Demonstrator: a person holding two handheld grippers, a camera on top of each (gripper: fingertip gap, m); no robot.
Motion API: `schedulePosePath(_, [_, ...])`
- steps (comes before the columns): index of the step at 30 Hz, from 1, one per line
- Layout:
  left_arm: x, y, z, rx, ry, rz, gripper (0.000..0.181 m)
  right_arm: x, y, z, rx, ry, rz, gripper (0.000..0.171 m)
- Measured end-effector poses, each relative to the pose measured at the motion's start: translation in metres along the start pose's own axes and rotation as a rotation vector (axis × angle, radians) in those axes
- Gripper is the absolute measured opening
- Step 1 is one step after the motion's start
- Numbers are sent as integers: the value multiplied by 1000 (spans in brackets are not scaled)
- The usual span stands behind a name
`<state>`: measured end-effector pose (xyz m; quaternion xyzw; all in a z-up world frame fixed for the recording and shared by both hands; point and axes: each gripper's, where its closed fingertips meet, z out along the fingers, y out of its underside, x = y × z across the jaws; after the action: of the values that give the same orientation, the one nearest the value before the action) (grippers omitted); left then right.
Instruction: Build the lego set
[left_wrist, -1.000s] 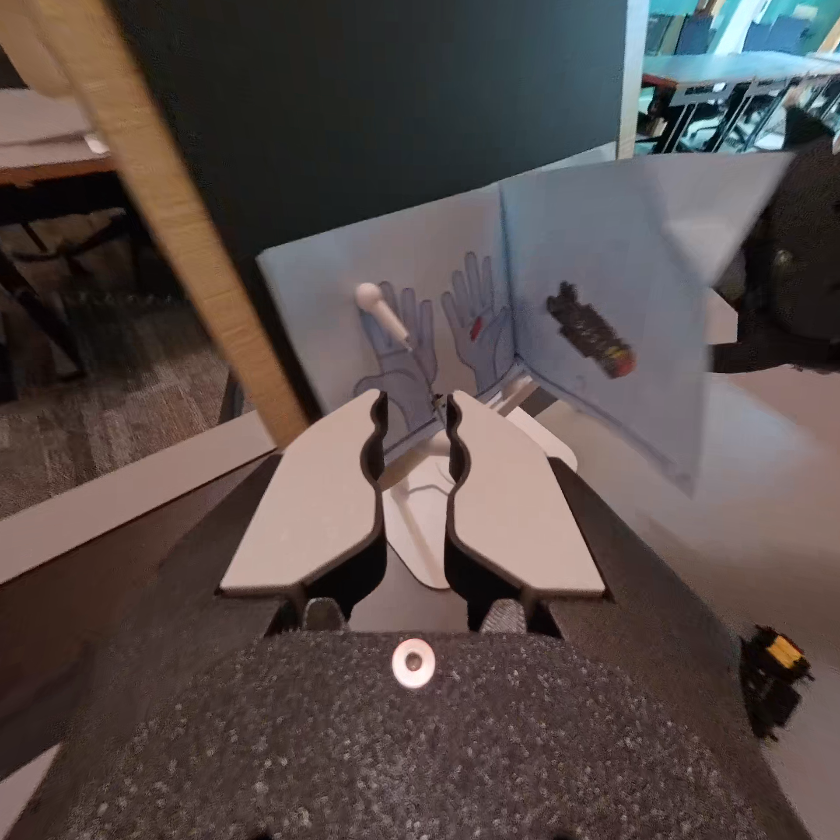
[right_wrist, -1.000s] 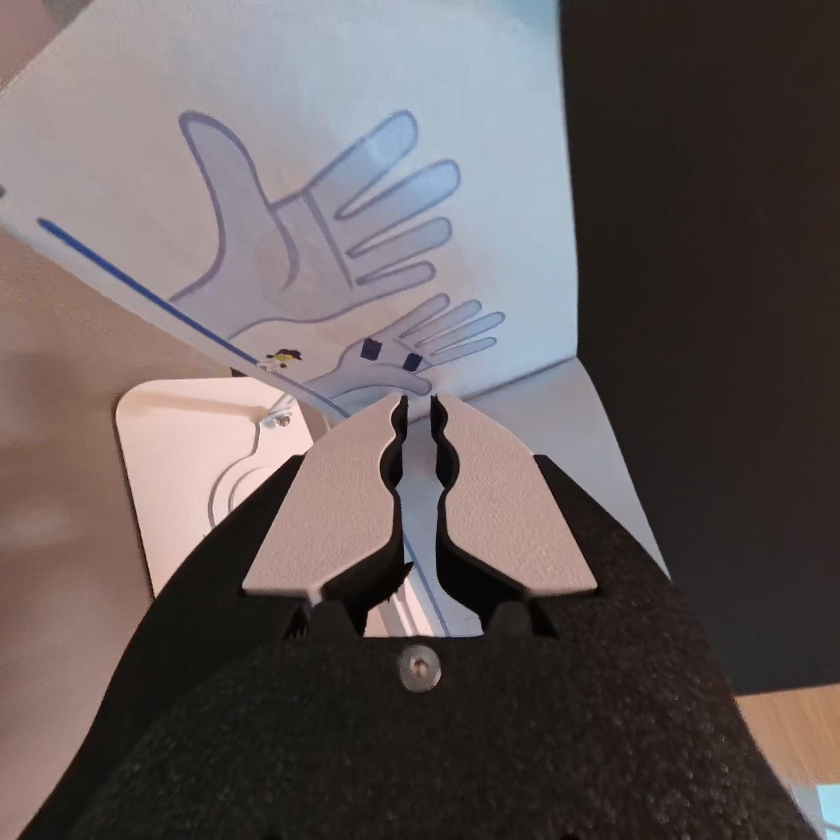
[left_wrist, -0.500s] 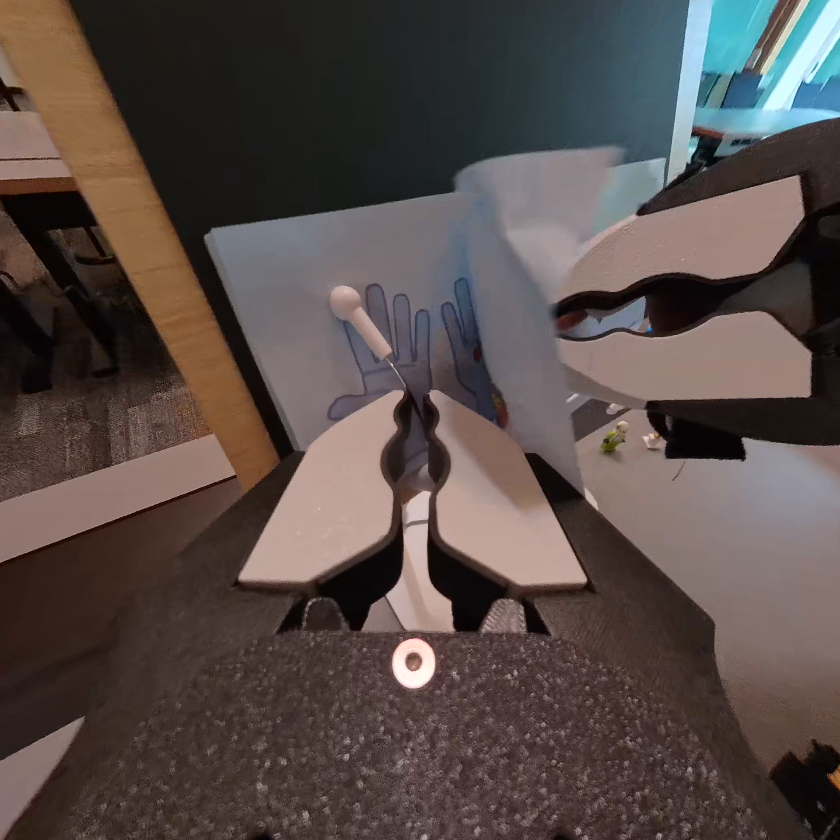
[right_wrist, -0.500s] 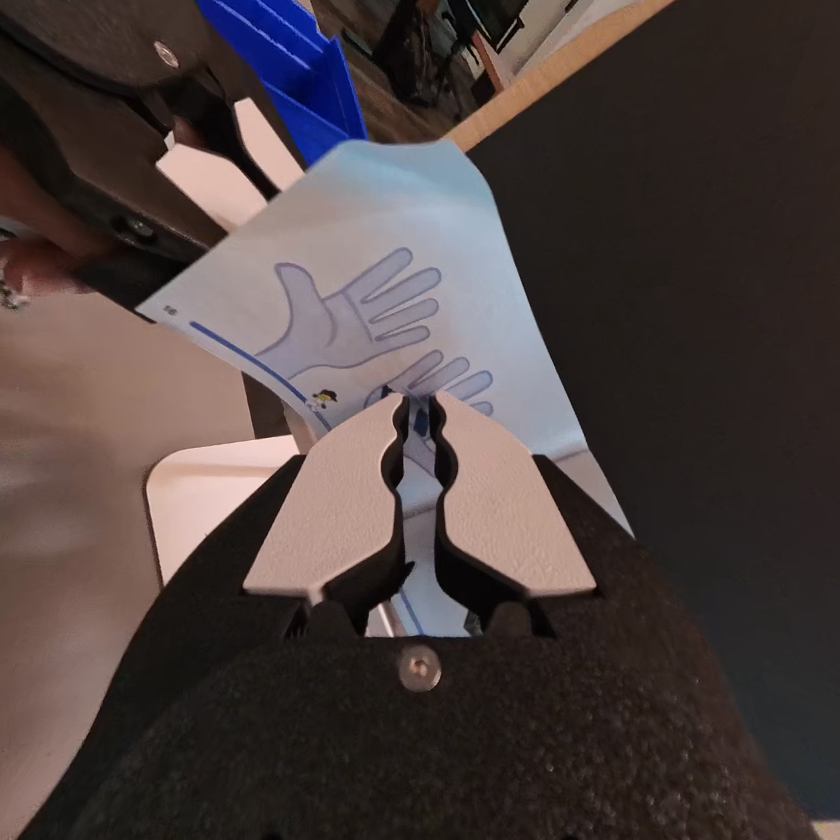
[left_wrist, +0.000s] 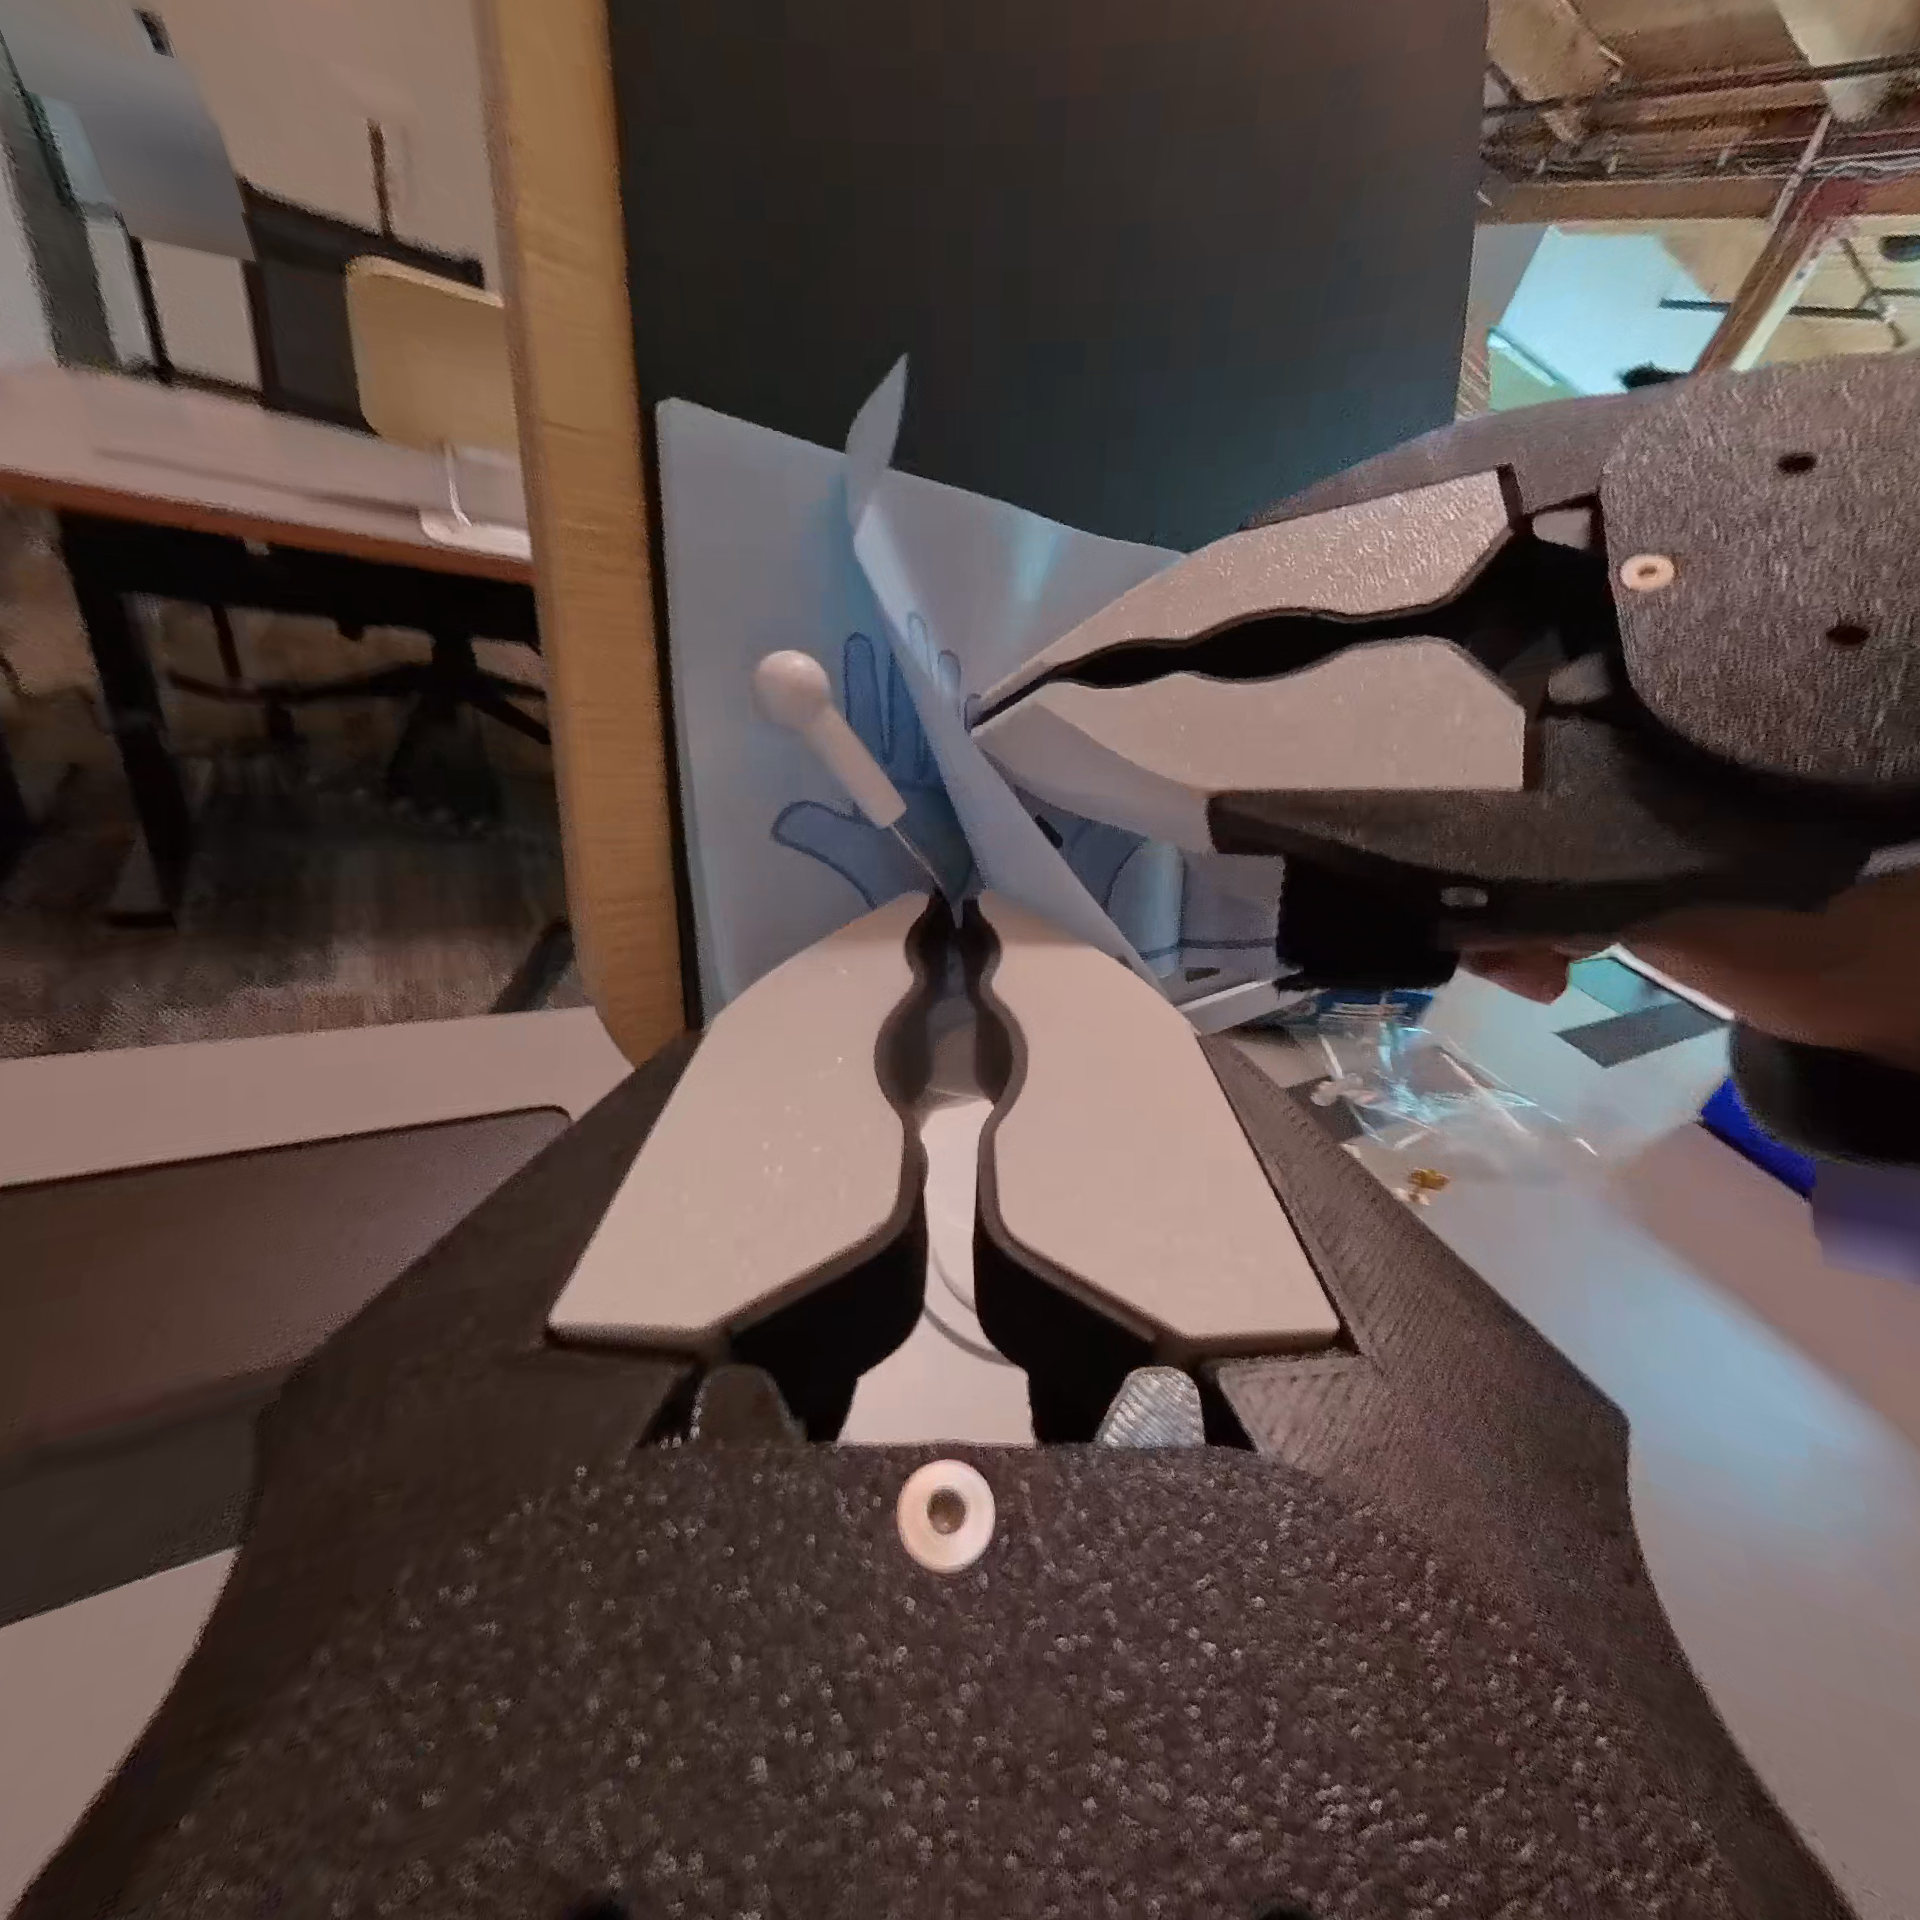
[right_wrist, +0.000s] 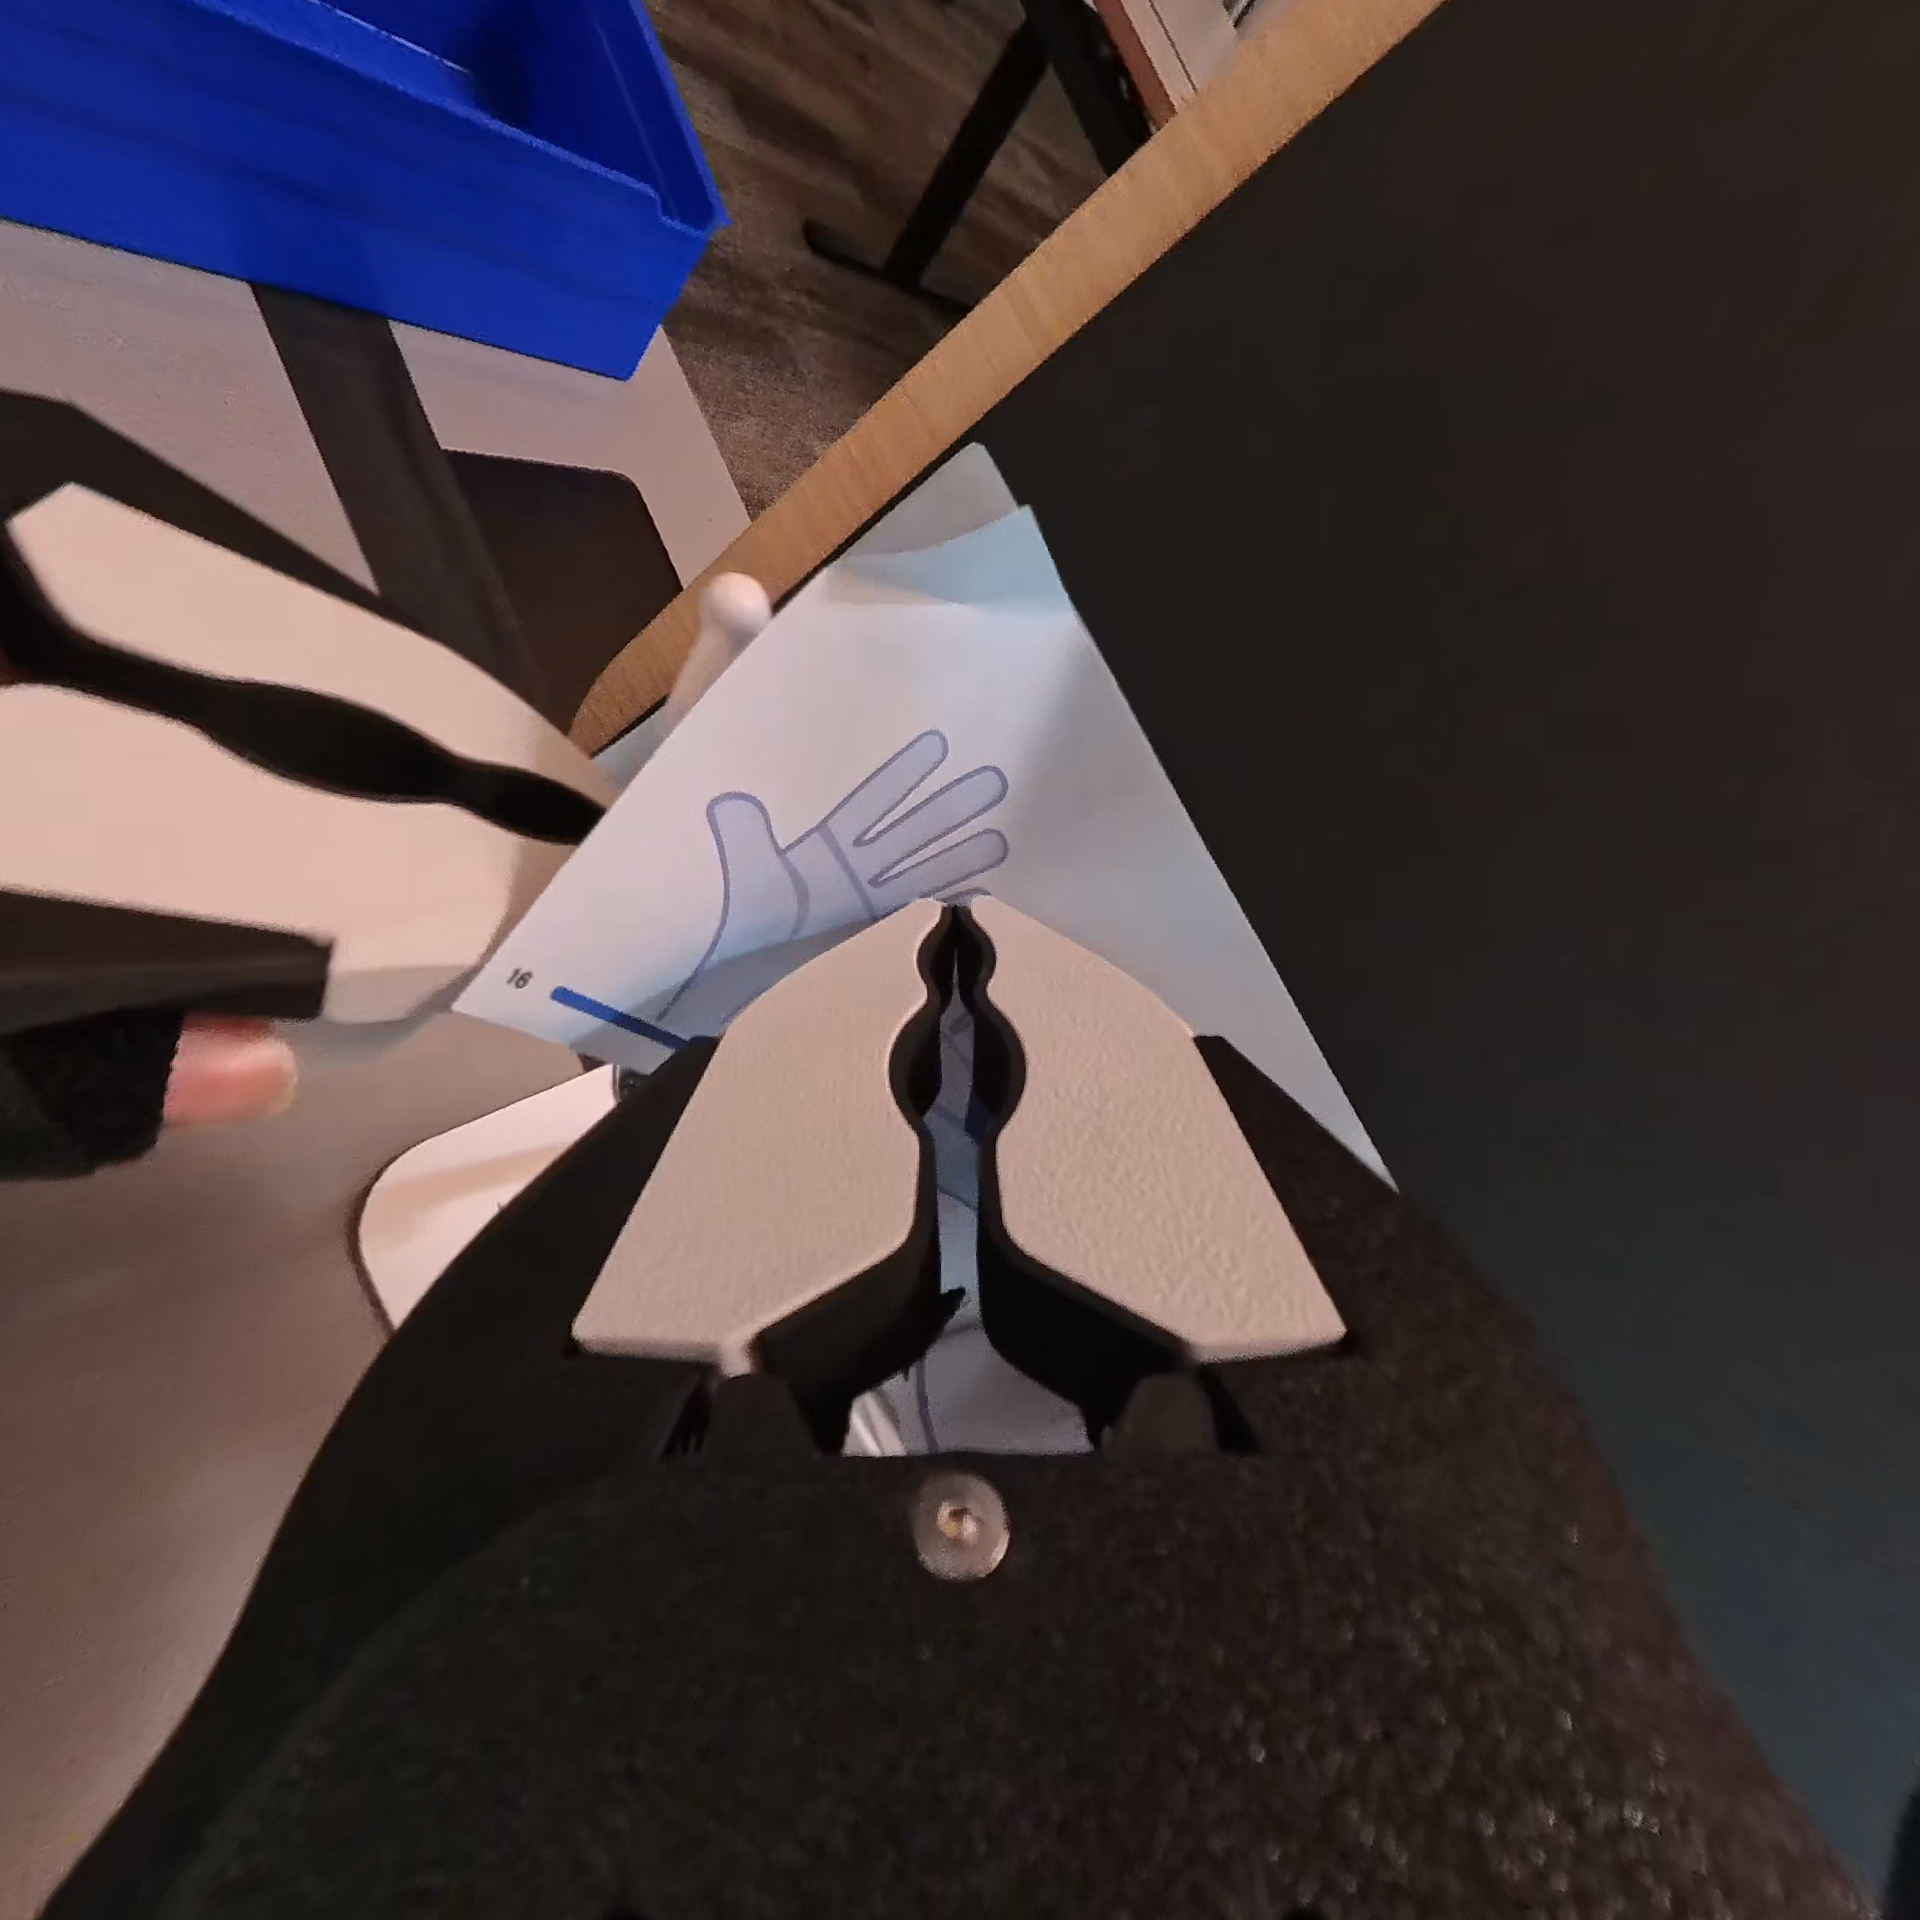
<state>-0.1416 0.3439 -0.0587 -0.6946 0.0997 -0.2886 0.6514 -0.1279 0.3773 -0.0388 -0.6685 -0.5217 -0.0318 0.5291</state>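
Right gripper (right_wrist: 953, 912) pinches thin pale-blue booklet page (right_wrist: 935, 665); left gripper (left_wrist: 951, 906) tips nearly closed at metal clip wire (left_wrist: 920, 857).

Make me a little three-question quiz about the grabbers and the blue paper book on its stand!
1. True or false: the right gripper pinches a page of the instruction booklet.
2. What does the left gripper close on: A) a lego brick, B) the thin wire arm of the white-tipped page clip, C) the blue bin?
3. Fill in: the page shows drawings of ____.

Key: 1 true. 2 B, as far as the left wrist view shows. 3 hands.
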Motion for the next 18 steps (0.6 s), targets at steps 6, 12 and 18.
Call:
schedulePosePath(6, [2, 2, -10, 102, -26, 107, 4, 0, 0, 0, -46, 21, 34, 0])
schedulePosePath(12, [5, 2, -15, 147, -78, 276, 4, -1, 0, -1, -49, 51, 35, 0])
schedulePosePath(18, [5, 4, -18, 202, -114, 321, 6, -1, 0, -1, -71, 63, 30, 0])
